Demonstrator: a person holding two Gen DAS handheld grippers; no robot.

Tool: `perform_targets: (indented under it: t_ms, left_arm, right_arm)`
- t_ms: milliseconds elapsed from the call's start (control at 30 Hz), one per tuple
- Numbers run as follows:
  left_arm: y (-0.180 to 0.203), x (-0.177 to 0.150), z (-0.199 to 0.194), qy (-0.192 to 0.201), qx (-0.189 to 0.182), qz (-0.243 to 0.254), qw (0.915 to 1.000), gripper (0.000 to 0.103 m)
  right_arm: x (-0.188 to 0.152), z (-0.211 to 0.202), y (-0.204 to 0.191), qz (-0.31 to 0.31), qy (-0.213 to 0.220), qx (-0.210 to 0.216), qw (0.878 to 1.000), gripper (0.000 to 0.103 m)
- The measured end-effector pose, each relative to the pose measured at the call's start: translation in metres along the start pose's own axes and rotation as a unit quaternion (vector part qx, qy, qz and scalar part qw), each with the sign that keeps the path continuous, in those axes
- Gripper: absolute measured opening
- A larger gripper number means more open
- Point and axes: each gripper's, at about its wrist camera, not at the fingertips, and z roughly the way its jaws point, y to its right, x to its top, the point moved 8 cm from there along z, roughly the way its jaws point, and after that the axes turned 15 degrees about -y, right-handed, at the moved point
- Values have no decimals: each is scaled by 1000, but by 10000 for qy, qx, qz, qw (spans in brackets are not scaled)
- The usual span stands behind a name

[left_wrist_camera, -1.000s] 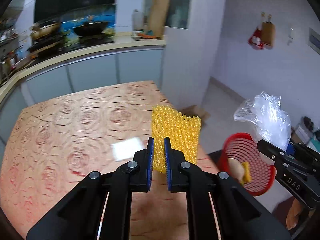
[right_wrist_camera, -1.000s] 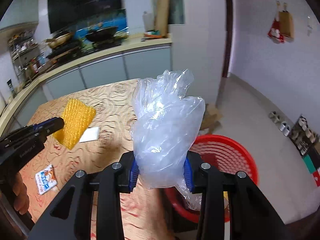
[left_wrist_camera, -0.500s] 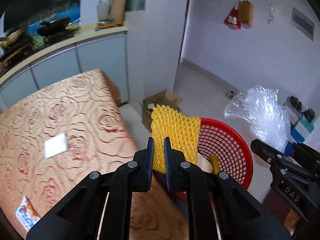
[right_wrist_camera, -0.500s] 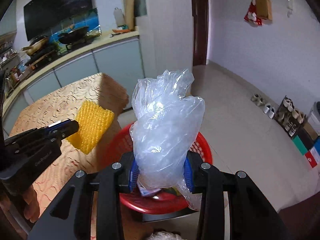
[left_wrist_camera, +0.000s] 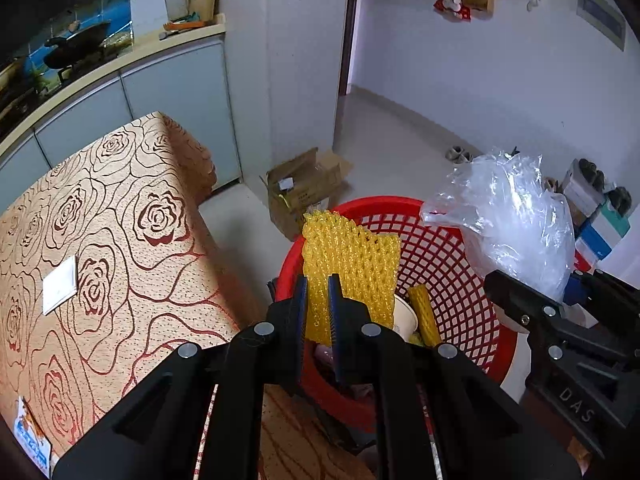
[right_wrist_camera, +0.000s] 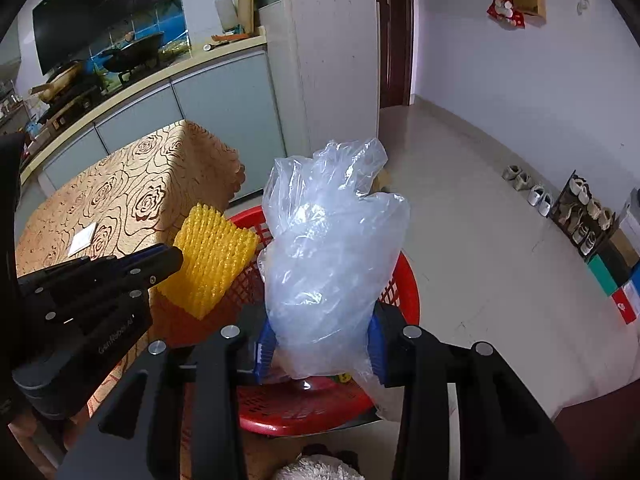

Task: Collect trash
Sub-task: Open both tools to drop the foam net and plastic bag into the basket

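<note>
My left gripper (left_wrist_camera: 318, 292) is shut on a yellow foam net sleeve (left_wrist_camera: 352, 256) and holds it above the near-left rim of the red mesh basket (left_wrist_camera: 452, 240). My right gripper (right_wrist_camera: 320, 344) is shut on a crumpled clear plastic bag (right_wrist_camera: 332, 240) held over the same basket (right_wrist_camera: 408, 280). The right gripper and bag (left_wrist_camera: 512, 220) show in the left wrist view. The foam net (right_wrist_camera: 212, 256) and left gripper (right_wrist_camera: 164, 260) show in the right wrist view. Inside the basket lie a white cup (left_wrist_camera: 405, 316) and another yellow foam piece (left_wrist_camera: 424, 312).
The table with a rose-patterned cloth (left_wrist_camera: 120, 220) stands left of the basket, with a white paper square (left_wrist_camera: 60, 290) and a printed packet (left_wrist_camera: 32, 440) on it. An open cardboard box (left_wrist_camera: 304, 188) sits on the floor behind. Shoes (right_wrist_camera: 532, 192) line the right wall.
Both grippers have swung right, off the table, and now hang over the red basket with the foam net and plastic bag still held.
</note>
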Motion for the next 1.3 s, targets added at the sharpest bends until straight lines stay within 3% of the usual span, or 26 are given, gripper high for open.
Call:
perform_targets:
  t_ms: [367,467,633,800,1300]
  left_arm:
    - [-3,-1,8,-144,-84,-19,9999,15]
    - [-5,-1,5,-122,-100,-38,9999,24]
    - [-6,1,-3,-2,-105,-76,9999,48]
    - [-10,1,-17,139,-133,-183,9996,56]
    - [-47,-10,-69,603,104,-522,9968,58]
  right_arm:
    - [-5,10,4,75,-153,37,9998,49]
    - [-5,10,3,93,-162,48,9998,54]
    - [-4,5,2,96,-121,40,9999,58]
    - [-4,-3,1,119,-41,30,9999,58]
    - [1,-32,-21,18,308,77,9995,58]
